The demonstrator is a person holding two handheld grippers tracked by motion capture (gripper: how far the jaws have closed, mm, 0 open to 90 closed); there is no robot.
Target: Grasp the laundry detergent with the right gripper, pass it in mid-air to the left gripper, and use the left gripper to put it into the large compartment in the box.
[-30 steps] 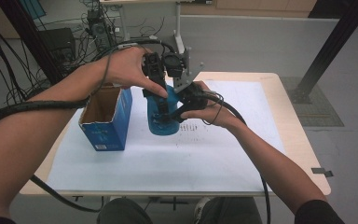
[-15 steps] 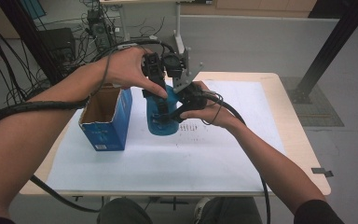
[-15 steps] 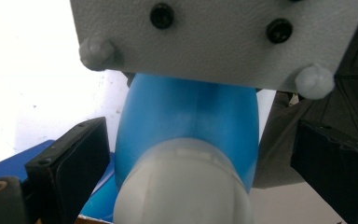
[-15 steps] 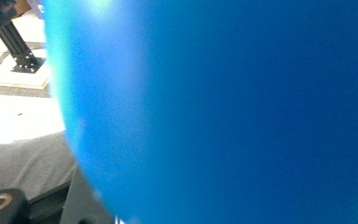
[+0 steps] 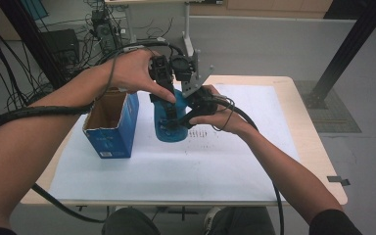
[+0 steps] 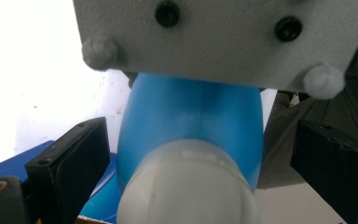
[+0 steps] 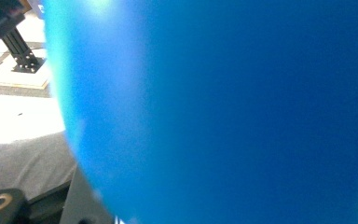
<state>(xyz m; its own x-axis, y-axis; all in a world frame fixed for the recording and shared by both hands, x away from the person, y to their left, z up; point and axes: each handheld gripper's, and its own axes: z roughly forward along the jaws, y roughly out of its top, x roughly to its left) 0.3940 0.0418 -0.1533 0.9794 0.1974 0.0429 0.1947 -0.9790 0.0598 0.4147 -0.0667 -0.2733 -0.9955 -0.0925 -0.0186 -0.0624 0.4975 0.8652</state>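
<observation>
A blue bottle (image 5: 171, 128) stands upright on the white sheet (image 5: 176, 171) at the table's middle. My right gripper (image 5: 188, 115) comes in from the right and is shut on the bottle's body, whose blue wall (image 7: 223, 112) takes up most of the right gripper view. My left gripper (image 5: 164, 95) points down over the bottle's top. In the left gripper view its two black jaws stand either side of the pale cap (image 6: 186, 186) with a gap on each side, so it is open. The right gripper's grey plate (image 6: 223, 37) hangs just above the bottle.
An open blue cardboard box (image 5: 111, 127) stands just left of the bottle. The wooden table (image 5: 318, 147) has bare room at the right and front. Cables trail from both grippers, and a black post (image 5: 342, 54) rises at the back right.
</observation>
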